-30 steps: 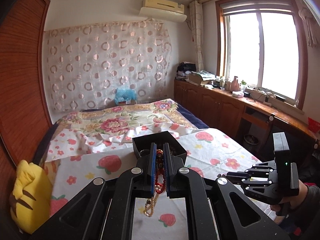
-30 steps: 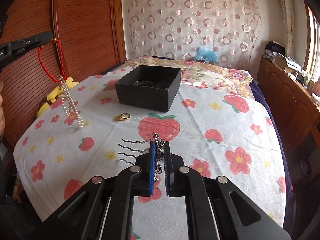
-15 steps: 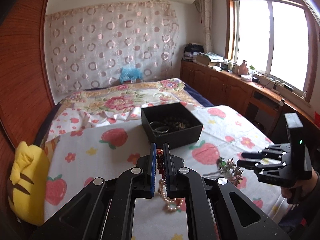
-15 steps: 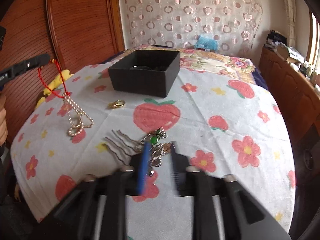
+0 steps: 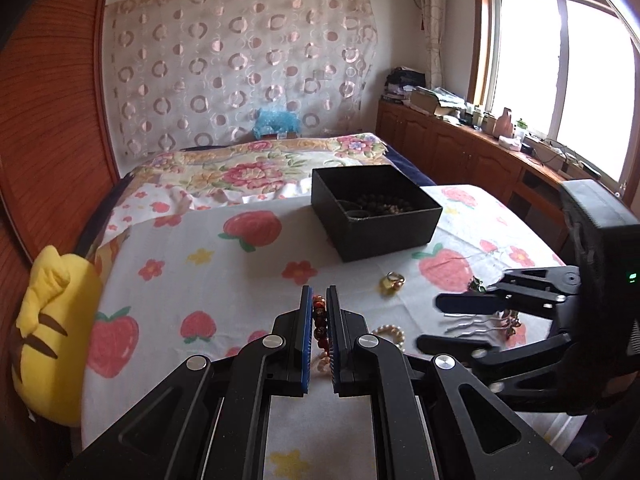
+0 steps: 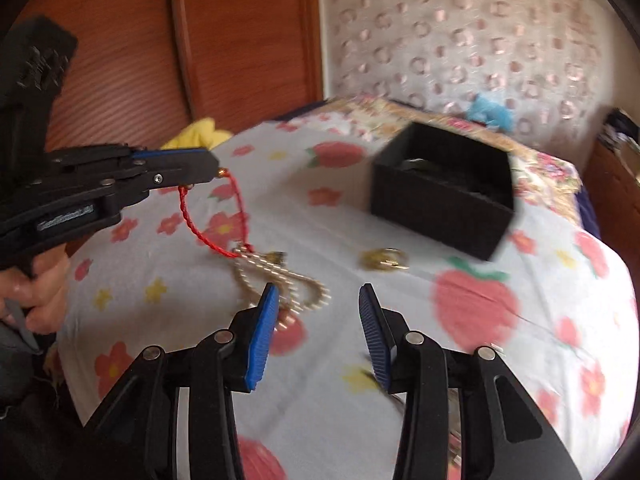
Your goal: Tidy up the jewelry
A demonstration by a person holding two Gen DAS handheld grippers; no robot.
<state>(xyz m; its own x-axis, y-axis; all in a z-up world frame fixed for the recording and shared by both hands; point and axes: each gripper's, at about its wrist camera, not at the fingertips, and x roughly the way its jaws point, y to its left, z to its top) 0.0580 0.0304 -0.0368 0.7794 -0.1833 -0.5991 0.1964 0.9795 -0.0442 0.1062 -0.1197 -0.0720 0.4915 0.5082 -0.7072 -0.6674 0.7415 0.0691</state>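
My left gripper (image 5: 319, 300) is shut on the red beaded end of a necklace (image 5: 319, 322). In the right wrist view its red cord (image 6: 192, 220) hangs from the left gripper (image 6: 210, 168) down to the pearl strand (image 6: 280, 276), which lies looped on the strawberry-print cloth. My right gripper (image 6: 319, 300) is open with nothing between its fingers, just in front of the pearls. A black box (image 5: 376, 210) holding bracelets stands further back. A gold ring (image 5: 391, 282) lies before it. A silver hair comb (image 5: 466, 322) with green ornament lies under the right gripper (image 5: 444, 324).
The cloth-covered table (image 5: 224, 280) meets a flowered bed behind. A yellow plush (image 5: 52, 336) sits at the left edge by the wooden wardrobe wall. Wooden cabinets (image 5: 460, 148) with clutter run under the window on the right. A person's hand (image 6: 36, 292) holds the left gripper.
The right gripper opened, let go of the green hair comb onto the cloth and swung left toward the pearls. The left gripper sank, so the pearl strand now lies on the cloth.
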